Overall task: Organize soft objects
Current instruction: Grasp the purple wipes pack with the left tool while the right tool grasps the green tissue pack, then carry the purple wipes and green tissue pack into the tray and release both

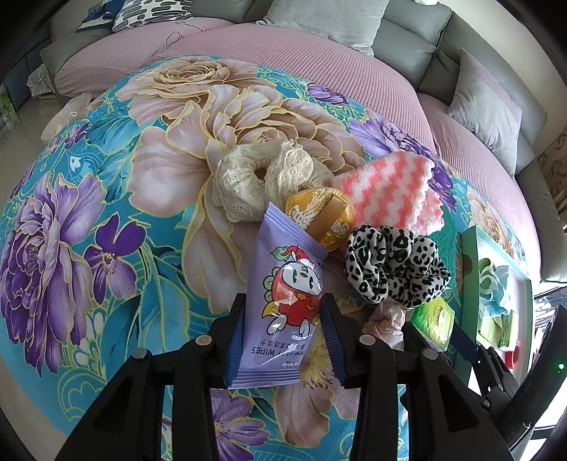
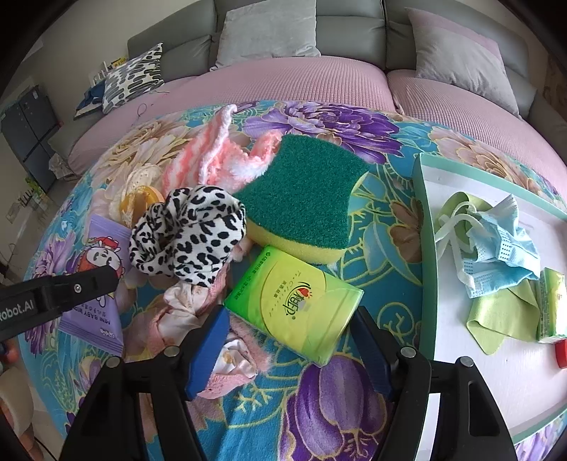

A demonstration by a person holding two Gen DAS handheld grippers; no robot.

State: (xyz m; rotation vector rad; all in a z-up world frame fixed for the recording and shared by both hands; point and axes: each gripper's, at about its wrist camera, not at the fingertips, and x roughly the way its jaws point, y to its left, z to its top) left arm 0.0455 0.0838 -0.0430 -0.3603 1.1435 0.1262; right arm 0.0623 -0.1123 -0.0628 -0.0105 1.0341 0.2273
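Note:
My left gripper (image 1: 283,312) straddles a purple baby-wipes packet (image 1: 280,305) lying on the floral blanket; its blue pads touch the packet's two sides. My right gripper (image 2: 290,333) is open around a green tissue pack (image 2: 294,301), with gaps at both sides. A leopard-print scrunchie (image 2: 187,234) lies between the two packs, also in the left wrist view (image 1: 393,264). A green-and-yellow sponge (image 2: 304,198), a pink-striped cloth (image 2: 212,156), a cream lace scrunchie (image 1: 258,177) and a gold puff (image 1: 319,216) lie beyond.
A white tray with a teal rim (image 2: 425,227) stands at the right, holding blue and green face masks (image 2: 496,248), a green cloth (image 2: 503,315) and another tissue pack (image 2: 551,305). A pink crumpled cloth (image 2: 198,319) lies under my right gripper's left finger. A sofa with cushions (image 2: 269,32) is behind.

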